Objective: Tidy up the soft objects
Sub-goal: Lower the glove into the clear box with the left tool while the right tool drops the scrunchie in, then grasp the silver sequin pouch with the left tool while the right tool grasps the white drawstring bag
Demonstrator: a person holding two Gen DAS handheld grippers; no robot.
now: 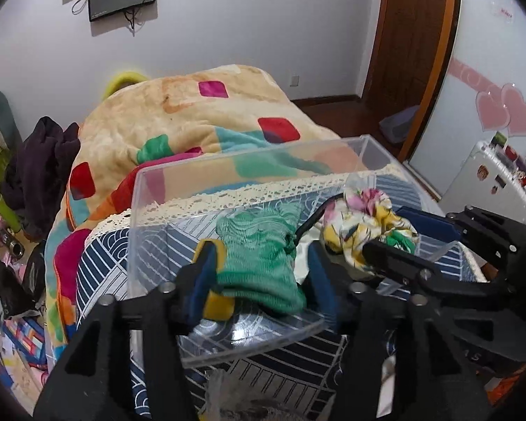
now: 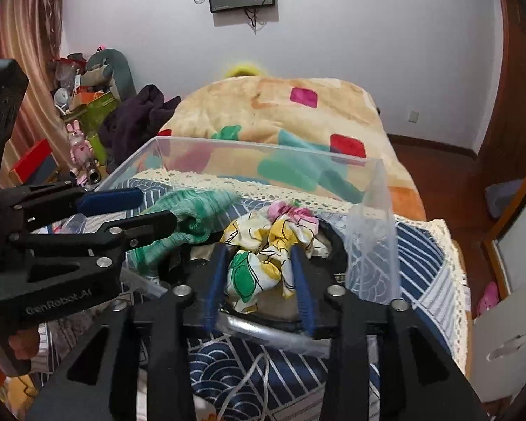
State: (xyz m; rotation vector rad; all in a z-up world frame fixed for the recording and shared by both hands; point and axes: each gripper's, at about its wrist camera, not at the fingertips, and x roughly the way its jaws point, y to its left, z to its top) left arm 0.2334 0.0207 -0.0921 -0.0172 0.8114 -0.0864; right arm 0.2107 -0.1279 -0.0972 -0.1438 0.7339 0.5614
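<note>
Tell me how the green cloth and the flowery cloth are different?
The green cloth is one plain wavy green; the flowery cloth mixes white, yellow, pink and green. The green one sits in the left hand-held gripper, the flowery one in the right hand-held gripper. Both are scrunched over the clear box.

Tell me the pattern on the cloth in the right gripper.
Floral cloth: white with yellow, pink, green; clearest from right wrist.

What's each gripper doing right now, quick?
Left gripper: closed on the green cloth.
Right gripper: closed on the floral cloth.
</note>
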